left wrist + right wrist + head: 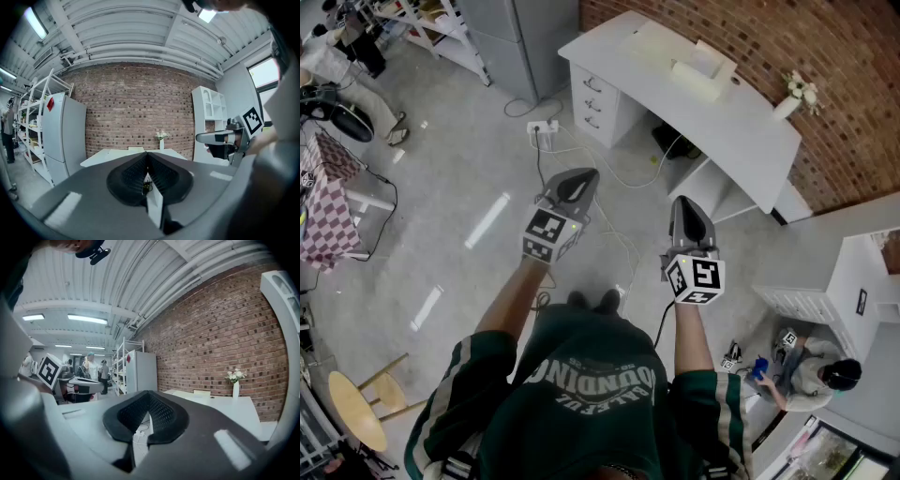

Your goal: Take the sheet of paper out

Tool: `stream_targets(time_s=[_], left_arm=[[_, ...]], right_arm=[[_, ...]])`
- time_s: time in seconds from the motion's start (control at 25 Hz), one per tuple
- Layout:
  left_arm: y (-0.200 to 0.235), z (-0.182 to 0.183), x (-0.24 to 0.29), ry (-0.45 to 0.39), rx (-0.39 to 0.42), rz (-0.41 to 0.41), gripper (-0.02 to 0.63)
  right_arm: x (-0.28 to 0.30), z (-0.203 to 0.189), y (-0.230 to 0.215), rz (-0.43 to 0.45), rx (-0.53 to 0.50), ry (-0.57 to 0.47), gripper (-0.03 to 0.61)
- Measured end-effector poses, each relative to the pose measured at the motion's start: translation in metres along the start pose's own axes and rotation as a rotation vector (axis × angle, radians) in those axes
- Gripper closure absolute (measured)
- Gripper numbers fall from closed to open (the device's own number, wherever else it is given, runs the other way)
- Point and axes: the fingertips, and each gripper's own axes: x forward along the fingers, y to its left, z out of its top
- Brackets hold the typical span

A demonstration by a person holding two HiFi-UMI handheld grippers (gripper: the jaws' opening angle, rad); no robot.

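Dark green jersey [600, 403] nearest, grey left gripper [584, 178] and grey right gripper [685, 203] out front, jaws clenched on nothing: approach step, no sheet of paper visible, perhaps on the far white curved desk [750, 141], so next walk over and open up.

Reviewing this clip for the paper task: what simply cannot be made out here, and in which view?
Sheet of paper: in the head view, pale cream shapes on the white curved desk are too small and washed out to tell paper from box.
Desk top: both gripper views see it nearly edge-on, behind the left gripper and right gripper.
Desk drawers: closed, contents hidden.
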Motion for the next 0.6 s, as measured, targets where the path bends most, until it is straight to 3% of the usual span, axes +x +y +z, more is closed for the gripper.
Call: stream_targets(time_s=[0.28,0.6], left_arm=[[-0.016,-0.006,0.005,0.010,0.003,0.011,0.603],[-0.026,-0.008,0.012,0.025,-0.007,0.022,0.603]], right_arm=[[-0.006,-0.016,-0.015,-0.008,0.003,0.052,0.591],[-0.011,-0.010,-0.023,0.019,0.010,0.021,0.578]])
